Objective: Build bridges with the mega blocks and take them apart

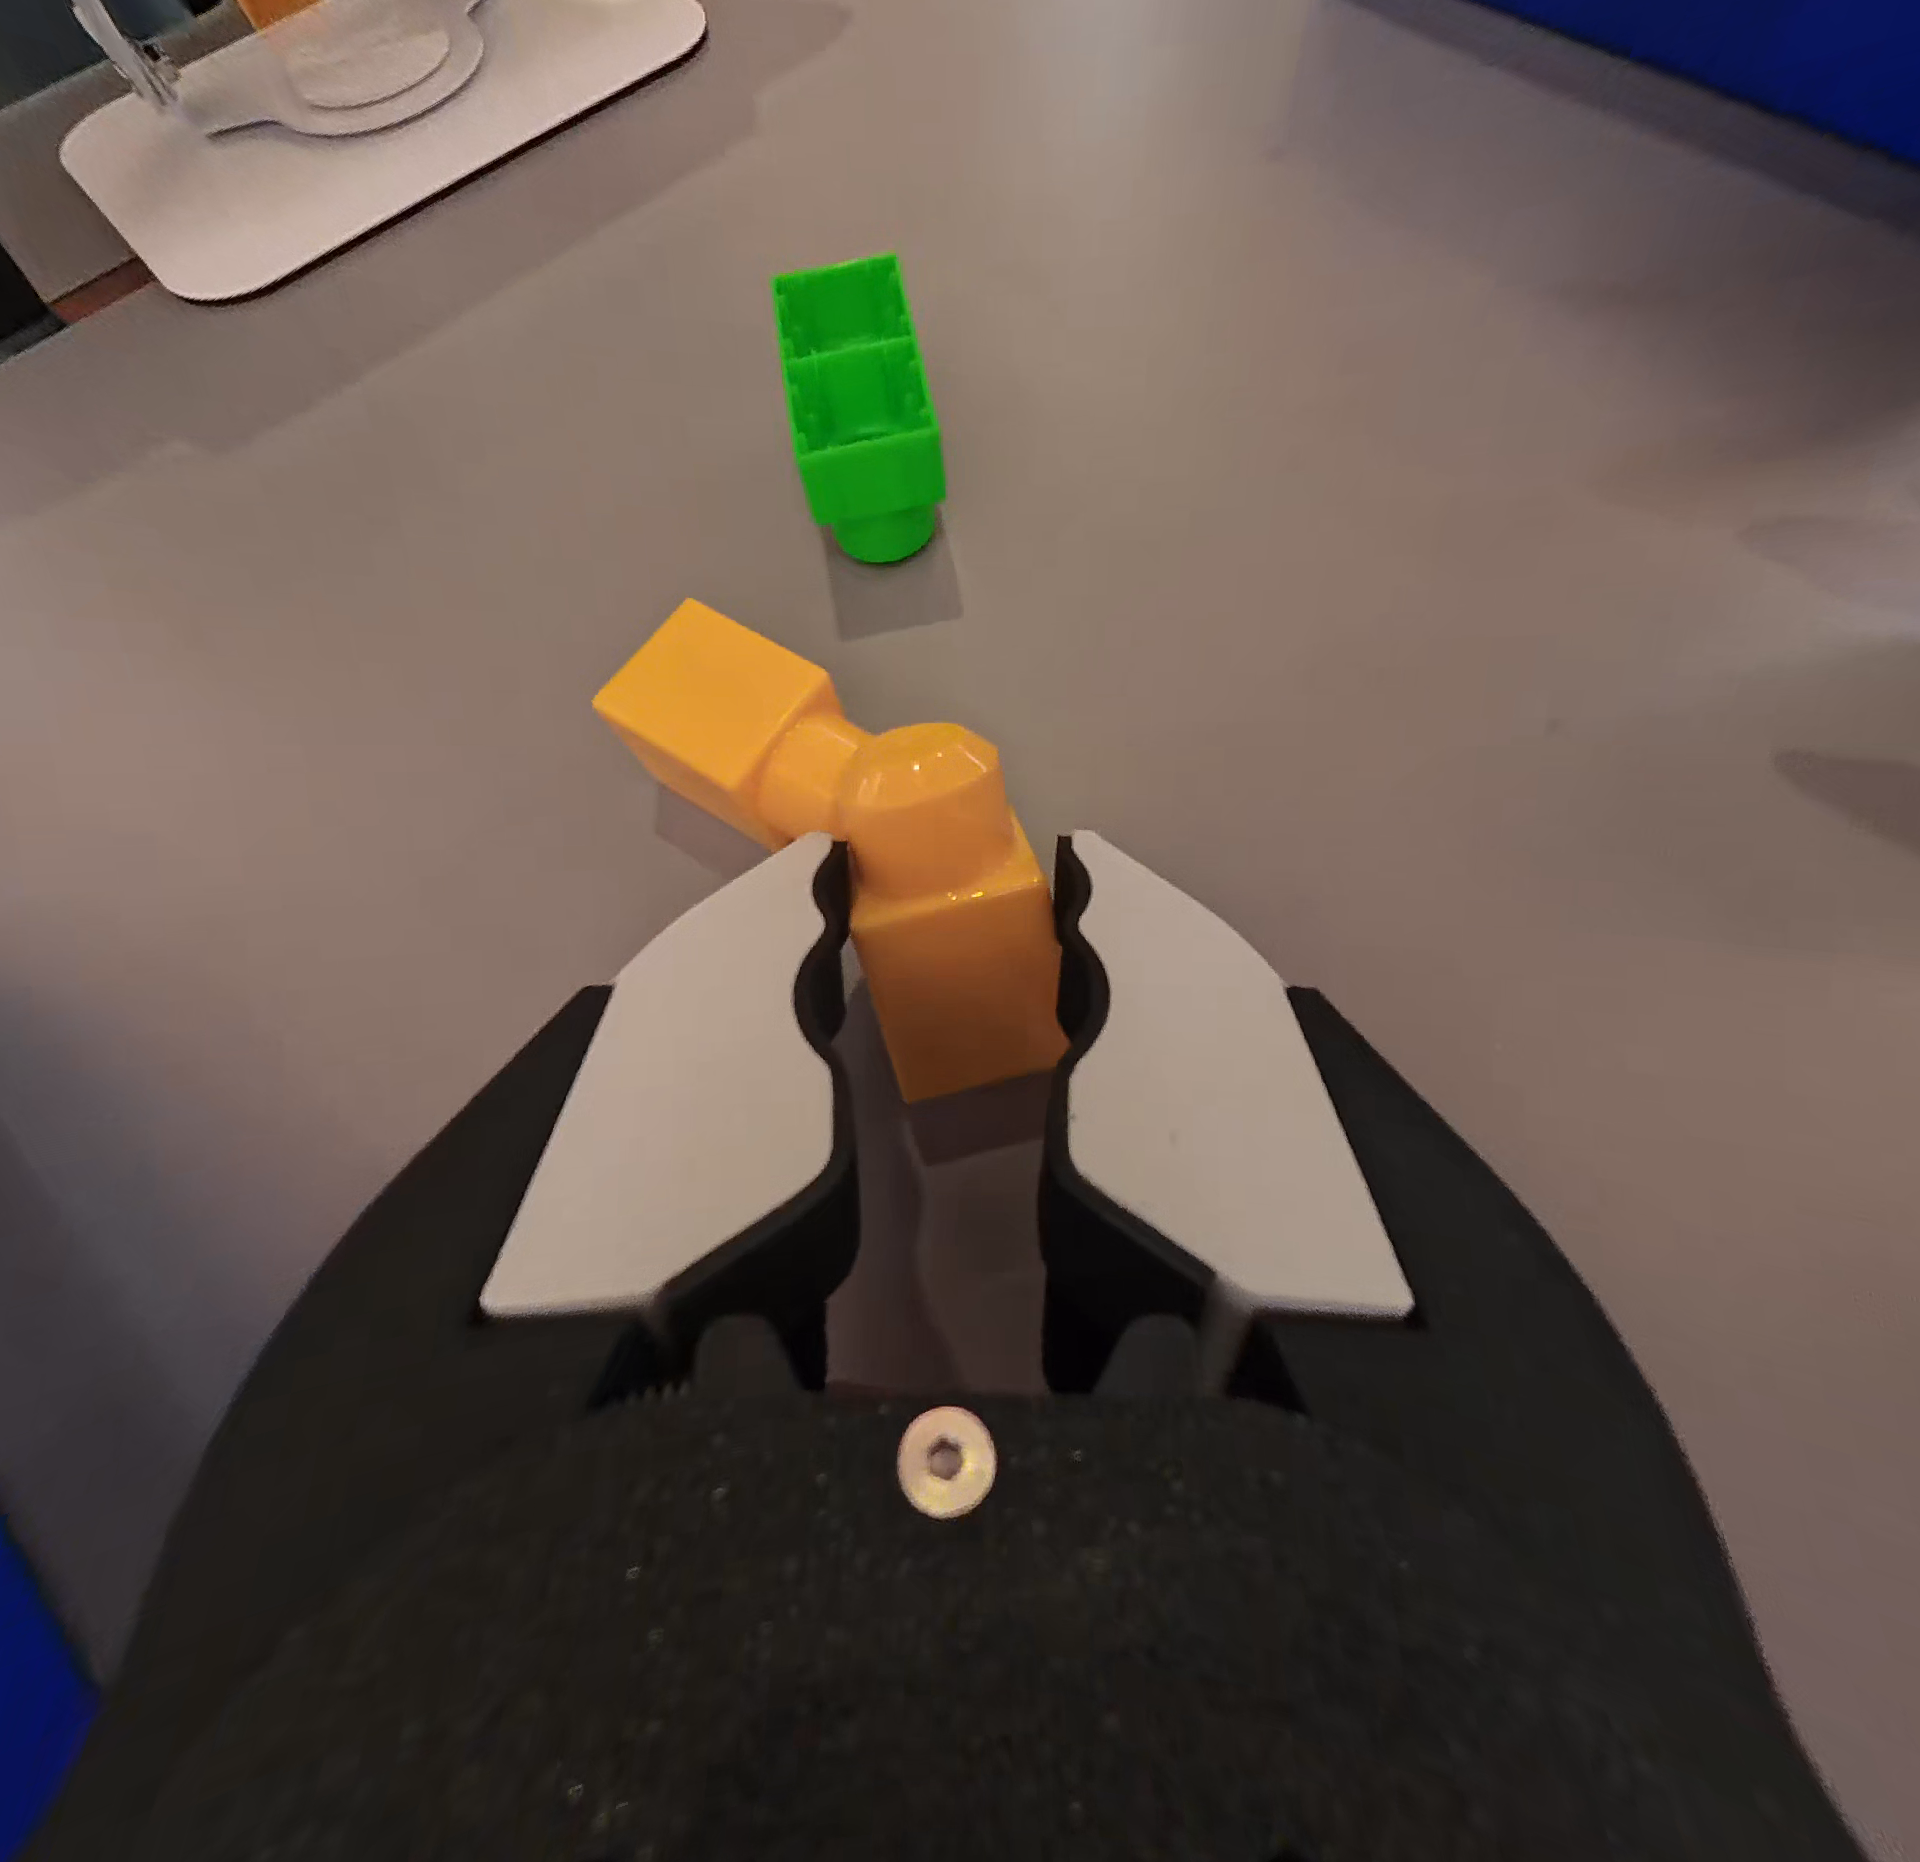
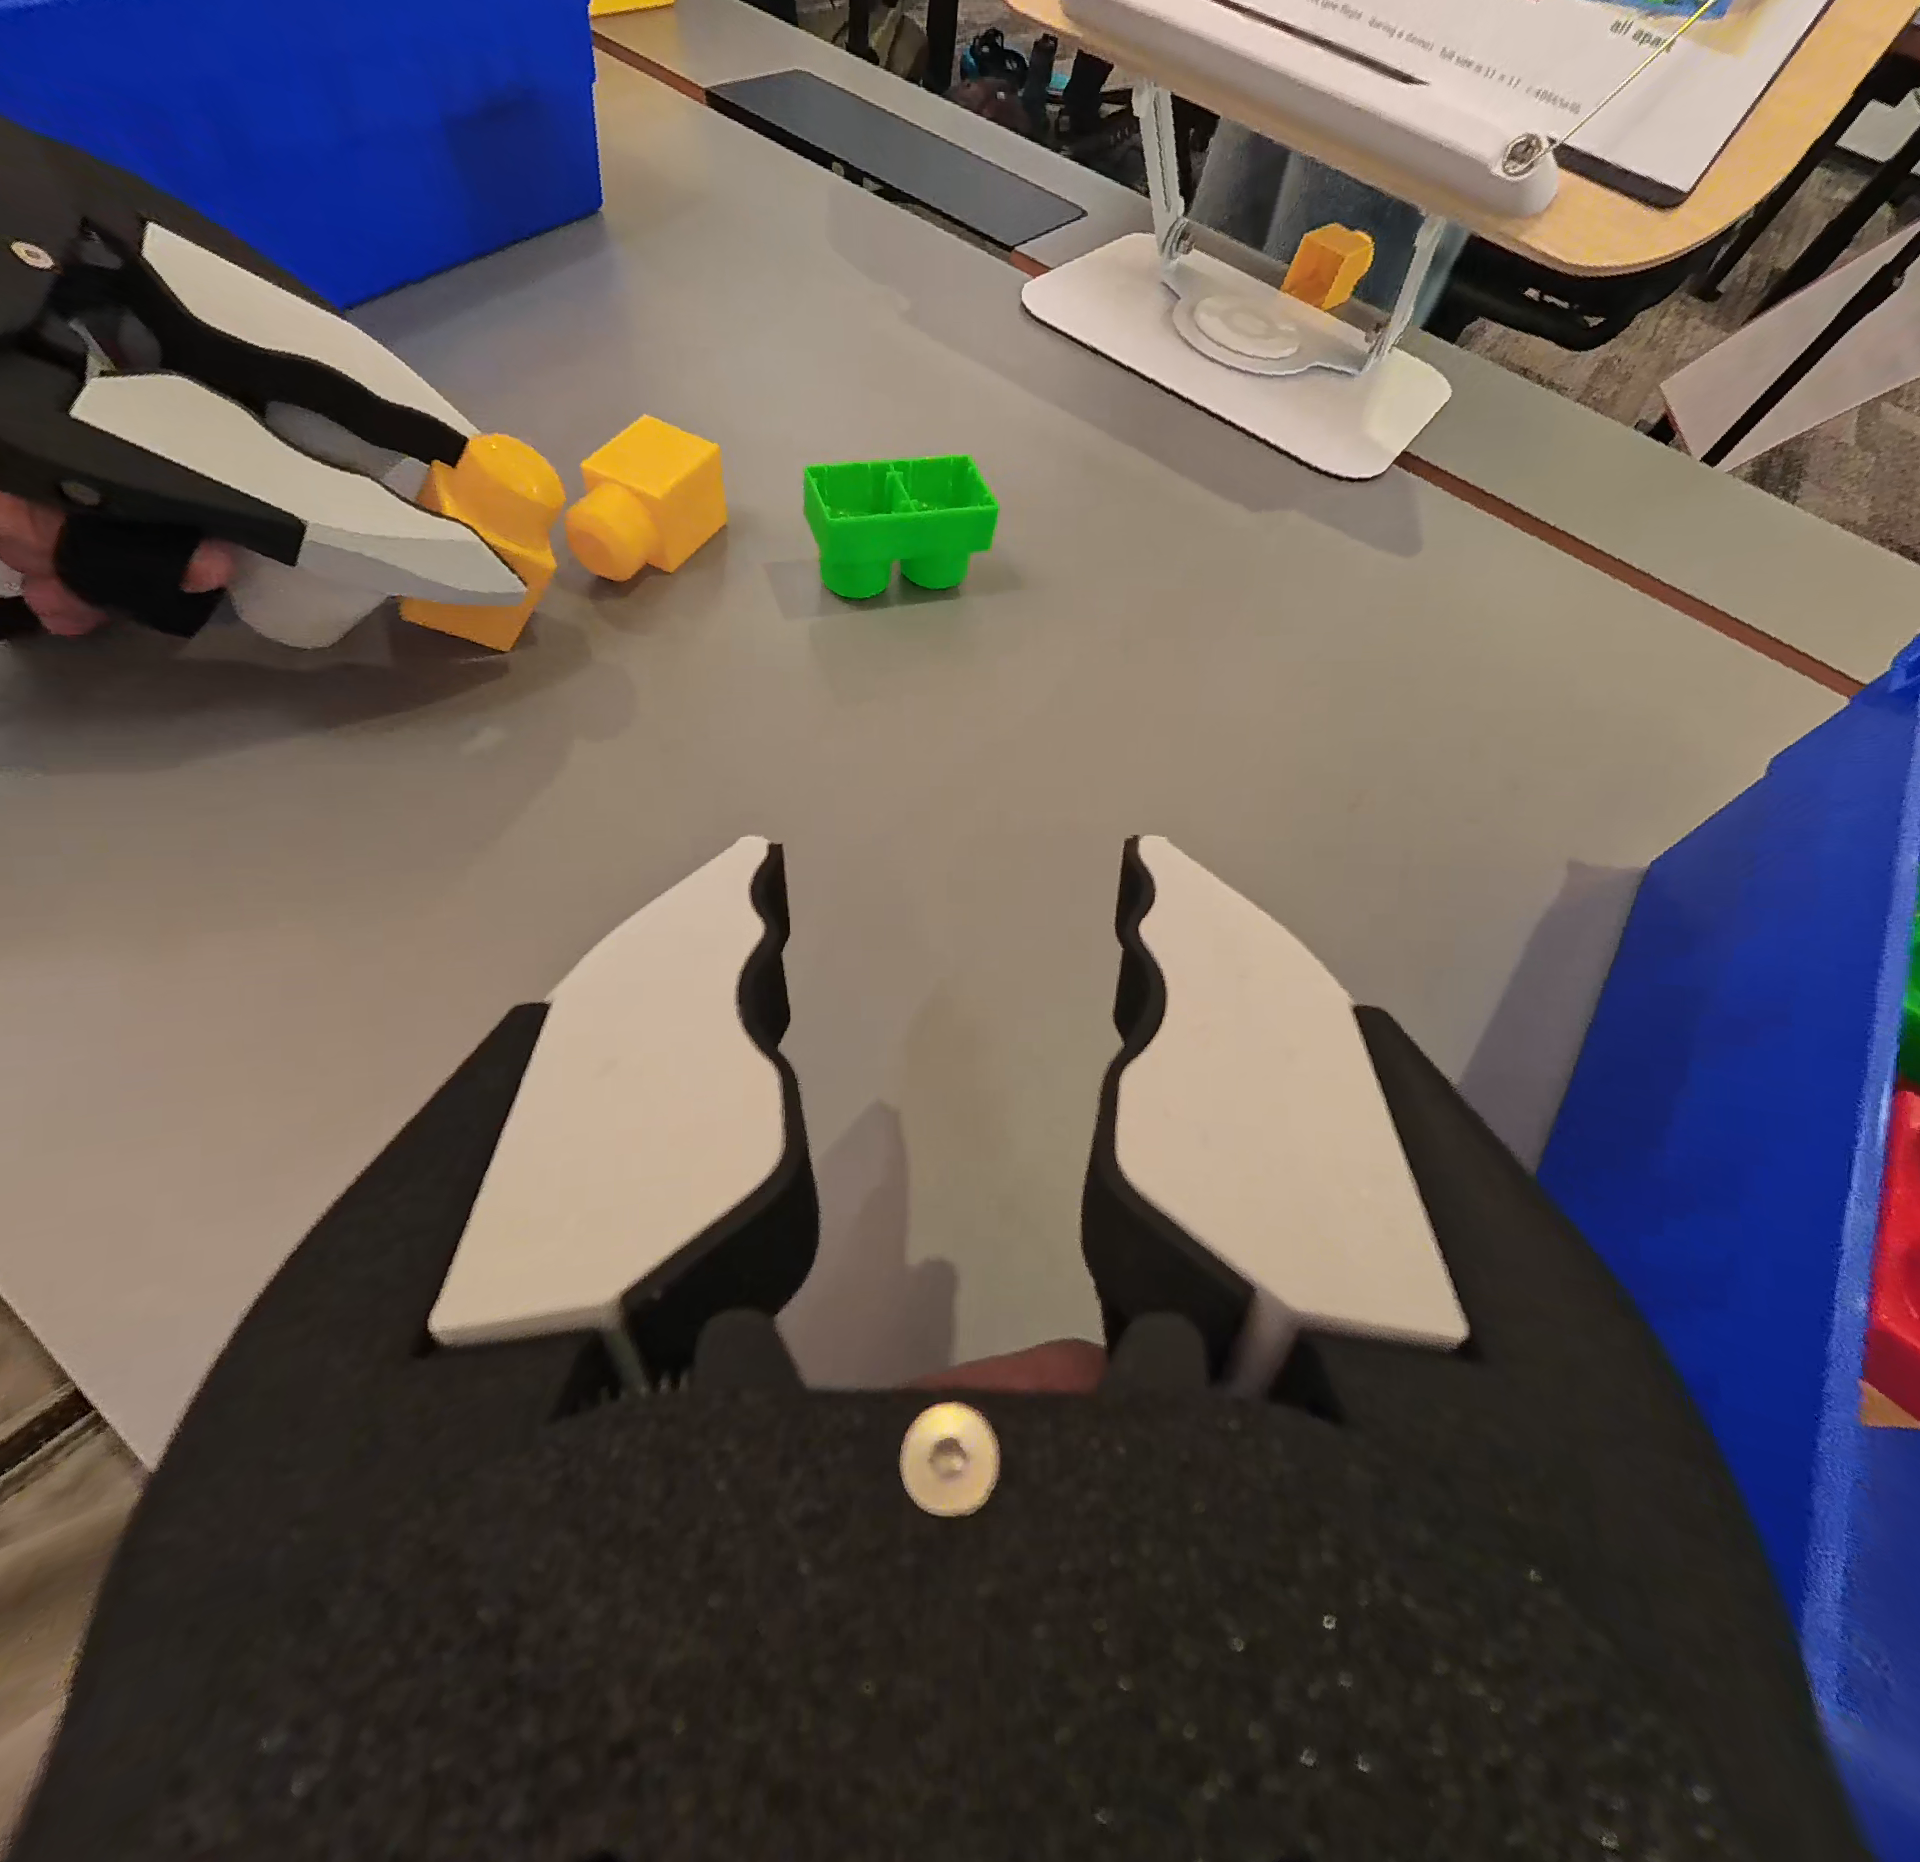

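Observation:
My left gripper (image 1: 945, 856) is shut on a yellow one-stud block (image 1: 961, 971), held tilted just above the grey table; it also shows in the right wrist view (image 2: 488, 555). A second yellow one-stud block (image 1: 717, 721) lies on its side right beside it, stud toward the held block; in the right wrist view this second block (image 2: 649, 498) sits just to the right of the held one. A green two-stud block (image 1: 862, 399) lies upside down farther off, hollow side up, also seen in the right wrist view (image 2: 899, 524). My right gripper (image 2: 951, 867) is open and empty, well short of the blocks.
A white stand (image 2: 1236, 358) holding a tilted instruction board sits at the back right, with a yellow block (image 2: 1325, 264) behind its clear post. A blue bin (image 2: 301, 119) stands at the back left, another blue bin (image 2: 1745, 1085) with blocks at the right. A person's hand (image 2: 62, 576) holds the left gripper.

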Motion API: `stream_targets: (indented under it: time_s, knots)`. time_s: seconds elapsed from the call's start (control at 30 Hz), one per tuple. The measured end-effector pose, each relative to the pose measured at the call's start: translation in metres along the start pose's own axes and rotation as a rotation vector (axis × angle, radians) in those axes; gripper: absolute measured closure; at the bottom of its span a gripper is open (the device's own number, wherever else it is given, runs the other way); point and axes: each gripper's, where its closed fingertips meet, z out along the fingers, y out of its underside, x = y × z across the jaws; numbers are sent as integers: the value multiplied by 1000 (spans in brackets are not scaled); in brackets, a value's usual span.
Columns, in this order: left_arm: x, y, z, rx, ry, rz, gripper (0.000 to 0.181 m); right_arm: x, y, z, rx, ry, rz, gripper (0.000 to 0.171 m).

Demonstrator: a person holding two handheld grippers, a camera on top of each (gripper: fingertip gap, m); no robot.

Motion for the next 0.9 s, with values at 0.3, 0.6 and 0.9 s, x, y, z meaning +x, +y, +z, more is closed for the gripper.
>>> stream_targets:
  time_s: [0.3,0.6,0.9]
  knots:
    - [5,17,-1,-93,21,-46,135,1,-1,-1,1,3,-2,110]
    - [6,21,-7,-178,-27,7,135,2,0,-1,-2,7,-6,110]
    - [15,-2,-32,-303,75,-38,133,2,2,0,-8,4,-4,111]
